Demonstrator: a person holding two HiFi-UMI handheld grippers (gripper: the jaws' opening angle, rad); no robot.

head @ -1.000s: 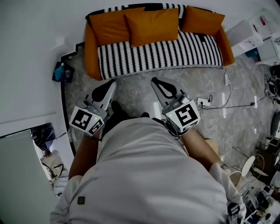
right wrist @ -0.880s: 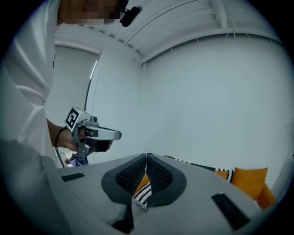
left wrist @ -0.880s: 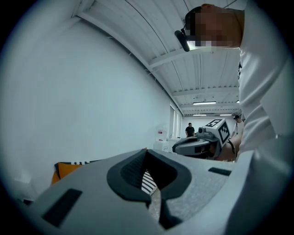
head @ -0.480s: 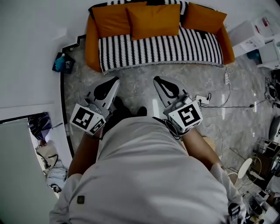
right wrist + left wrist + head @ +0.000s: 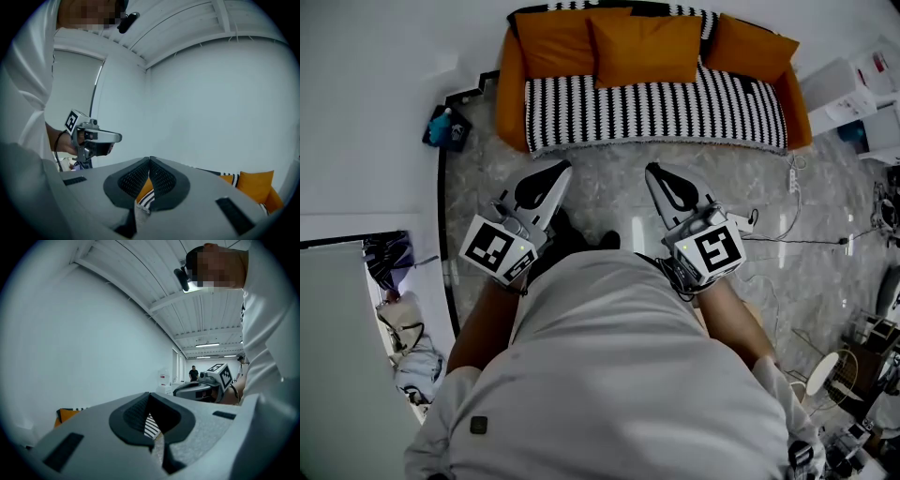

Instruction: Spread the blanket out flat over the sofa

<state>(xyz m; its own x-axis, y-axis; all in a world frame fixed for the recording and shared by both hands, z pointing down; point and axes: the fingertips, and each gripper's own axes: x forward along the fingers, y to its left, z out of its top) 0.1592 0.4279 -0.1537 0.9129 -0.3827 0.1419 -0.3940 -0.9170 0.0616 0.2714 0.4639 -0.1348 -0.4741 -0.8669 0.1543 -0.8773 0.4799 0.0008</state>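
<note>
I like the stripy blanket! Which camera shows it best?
The head view: the whole blanket lies across the sofa seat. Both gripper views show only a striped sliver beyond their jaws.

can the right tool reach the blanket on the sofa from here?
Probably not without a step forward: the right tool hangs shut over floor, short of the blanket. Nothing stands in between.

- Left gripper (image 5: 562, 169): jaws together, empty, pointing forward.
- Right gripper (image 5: 652, 171): jaws together (tips touching), empty, beside the left one but apart from it.
- Left forearm (image 5: 484, 319) and right forearm (image 5: 737, 314): bare, reaching forward.
</note>
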